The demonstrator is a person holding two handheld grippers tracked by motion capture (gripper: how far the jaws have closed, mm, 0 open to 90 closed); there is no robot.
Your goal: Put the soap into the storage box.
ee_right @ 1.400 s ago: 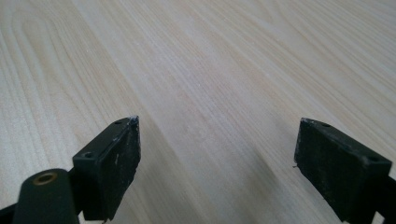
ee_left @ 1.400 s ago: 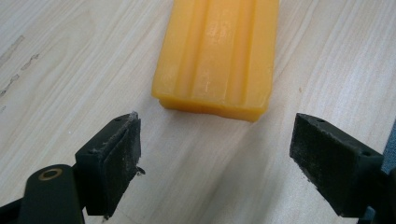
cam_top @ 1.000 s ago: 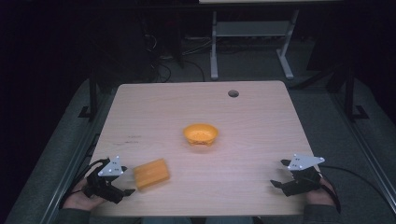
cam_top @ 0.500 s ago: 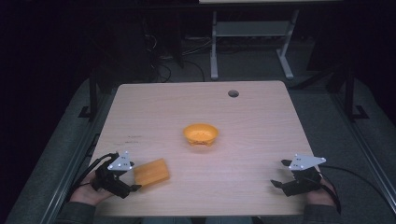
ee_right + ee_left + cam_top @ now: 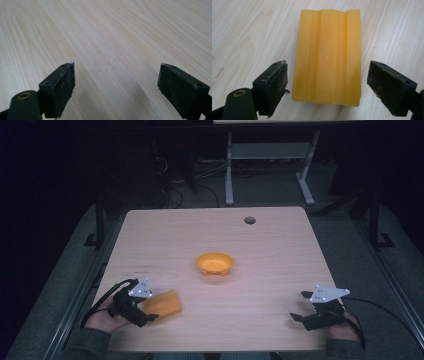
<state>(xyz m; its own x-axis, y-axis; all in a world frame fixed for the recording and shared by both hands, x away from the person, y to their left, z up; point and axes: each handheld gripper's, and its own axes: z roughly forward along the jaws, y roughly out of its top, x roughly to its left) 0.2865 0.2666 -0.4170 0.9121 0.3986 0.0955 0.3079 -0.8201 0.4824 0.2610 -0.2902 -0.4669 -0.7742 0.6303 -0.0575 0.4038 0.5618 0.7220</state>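
left claw [image 5: 325,82] wide around orange block [image 5: 328,57], jaws clear of it

The pale wooden desk [image 5: 120,37] looks smooth and matt, with long brown grain lines. Between the left tongs [image 5: 327,82] lies a yellow waxy block [image 5: 328,57], a bit see-through, with soft ridges. The pads [image 5: 277,85] of the black plastic tongs look dull and scuffed. Ahead of both tongs, the small orange plastic bowl [image 5: 215,263] looks smooth.
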